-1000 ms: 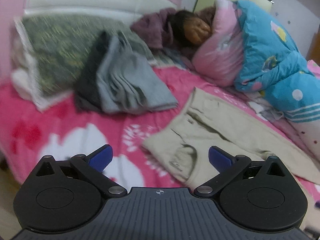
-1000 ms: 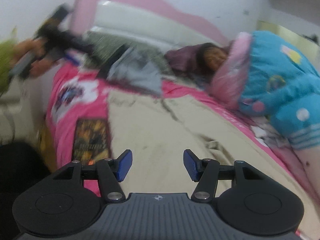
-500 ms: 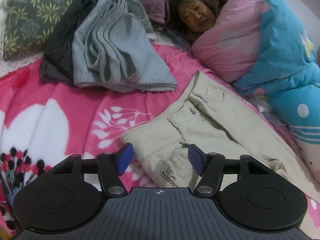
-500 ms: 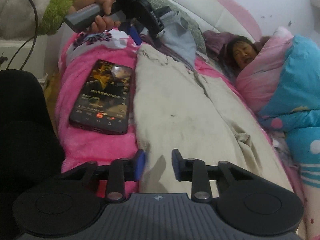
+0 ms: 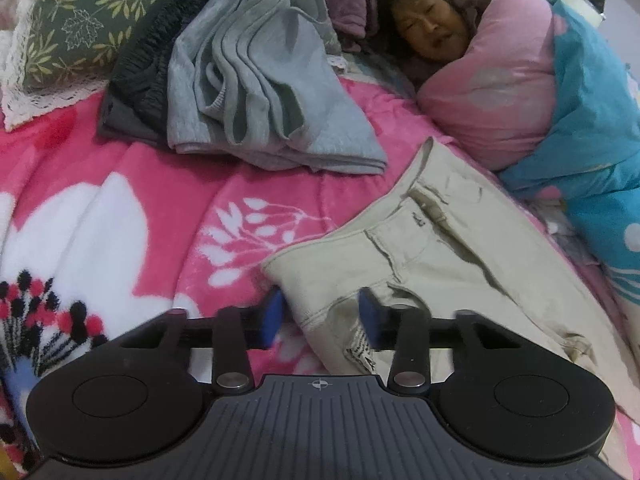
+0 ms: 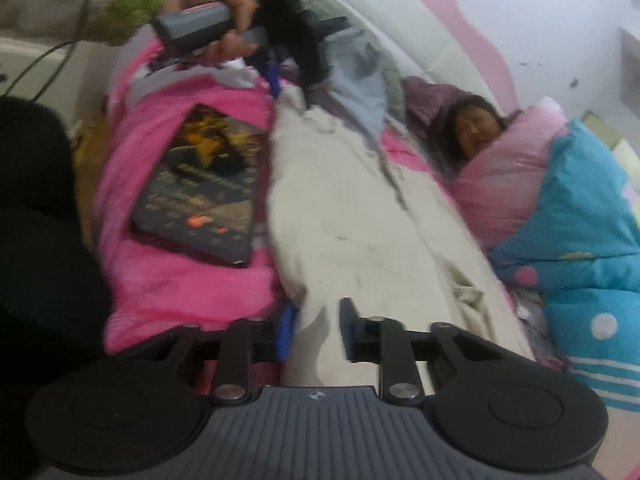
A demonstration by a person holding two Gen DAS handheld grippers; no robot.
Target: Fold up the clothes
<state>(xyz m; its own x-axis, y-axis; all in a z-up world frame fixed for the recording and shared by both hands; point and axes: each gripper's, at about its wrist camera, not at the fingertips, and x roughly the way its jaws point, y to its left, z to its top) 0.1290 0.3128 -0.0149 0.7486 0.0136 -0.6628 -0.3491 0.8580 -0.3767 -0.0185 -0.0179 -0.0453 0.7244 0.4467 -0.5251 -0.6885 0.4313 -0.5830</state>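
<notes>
Both pairs of fingers stand parted, each straddling cloth without pinching it: the left gripper [image 5: 320, 322] at the waistband corner of the beige trousers [image 5: 460, 248], the right gripper [image 6: 316, 330] at the hem end. The trousers lie lengthwise along the pink blanket's [image 5: 140, 200] near edge, between the two.

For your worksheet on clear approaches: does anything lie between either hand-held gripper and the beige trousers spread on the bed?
Nothing visible does. The left hand-held gripper is open, its fingers astride the waistband corner of the beige trousers. The right hand-held gripper is open around the hem end. The phone lies beside the trousers on the pink blanket, out of the way.
</notes>
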